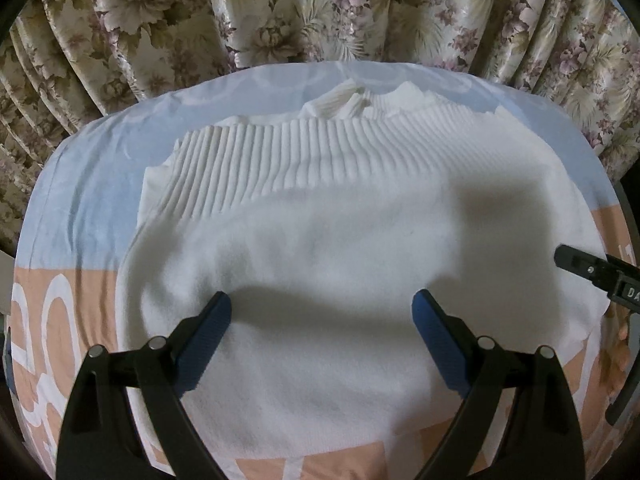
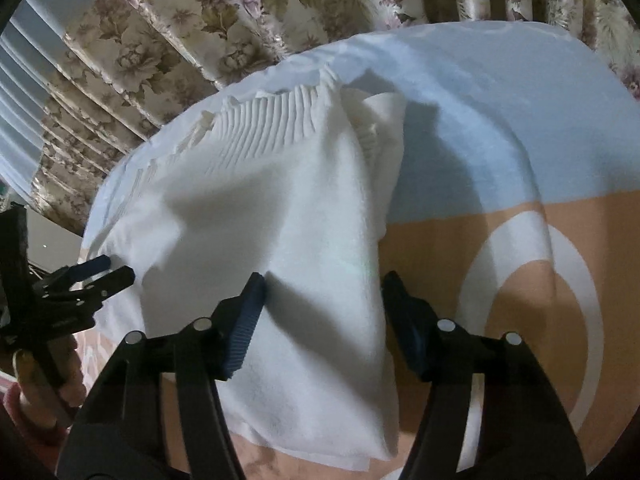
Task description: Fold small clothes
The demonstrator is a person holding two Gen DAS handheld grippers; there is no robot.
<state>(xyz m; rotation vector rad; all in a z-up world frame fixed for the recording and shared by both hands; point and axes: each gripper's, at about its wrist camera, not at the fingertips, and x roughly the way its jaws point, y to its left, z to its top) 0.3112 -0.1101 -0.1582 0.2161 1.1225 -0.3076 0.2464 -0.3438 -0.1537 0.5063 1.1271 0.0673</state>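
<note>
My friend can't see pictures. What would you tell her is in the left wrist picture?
A white sweater with a ribbed band lies spread on a blue and peach sheet, nearly filling the view. The left gripper hovers over its near half with its jaws wide open, and the right gripper's tip pokes in at the right edge. Flowery curtains hang behind.

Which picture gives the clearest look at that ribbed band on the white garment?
The left wrist view: the ribbed band spans the white garment unobstructed. The right wrist view shows it smaller, slanted and partly bunched.
</note>
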